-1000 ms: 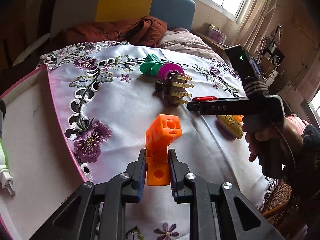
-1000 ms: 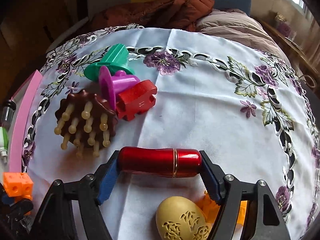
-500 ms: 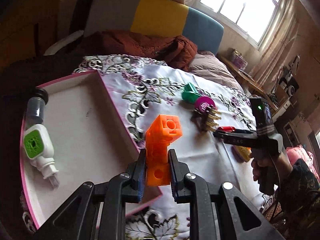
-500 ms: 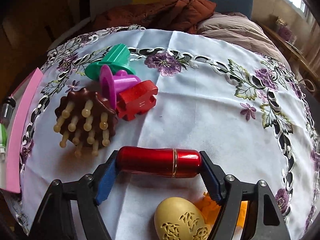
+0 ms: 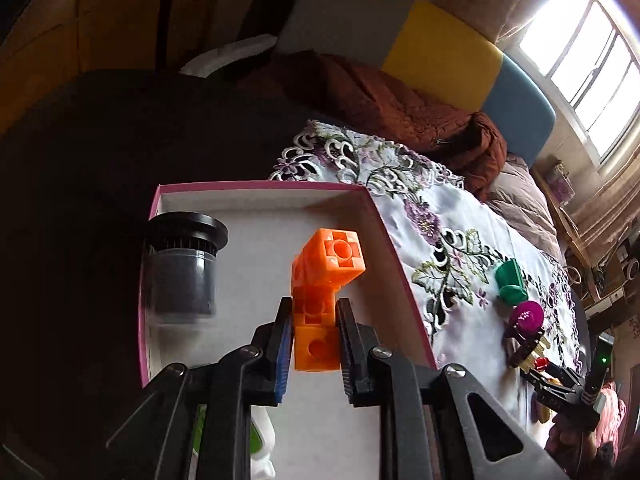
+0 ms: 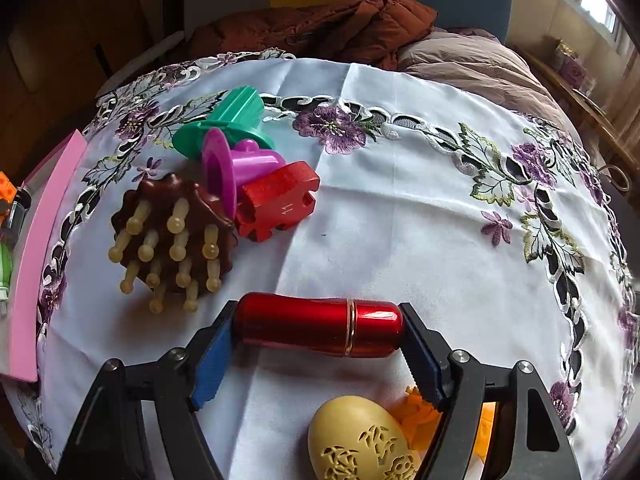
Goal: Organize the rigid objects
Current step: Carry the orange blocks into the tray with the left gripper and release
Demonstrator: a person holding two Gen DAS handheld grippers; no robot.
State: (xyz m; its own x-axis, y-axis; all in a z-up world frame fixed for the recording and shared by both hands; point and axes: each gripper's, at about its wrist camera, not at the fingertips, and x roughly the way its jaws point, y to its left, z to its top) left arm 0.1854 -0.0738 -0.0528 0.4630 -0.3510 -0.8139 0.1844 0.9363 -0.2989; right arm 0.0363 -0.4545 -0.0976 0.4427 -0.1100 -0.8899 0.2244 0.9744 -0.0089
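Orange block piece (image 5: 325, 297) clamped upright in left hand-held gripper (image 5: 313, 346), long axis vertical, top cube jutting right, held over the pink-rimmed tray (image 5: 384, 236). Red metallic tube (image 6: 318, 325) lies crosswise, ends pinched between right hand-held gripper (image 6: 318, 356) fingers, above the desk cloth (image 6: 400, 220).

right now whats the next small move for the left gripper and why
Probably lower and open the left gripper: it is shut on the orange block piece, which hangs over bare floor of the pink-rimmed tray, apart from the black-capped jar.
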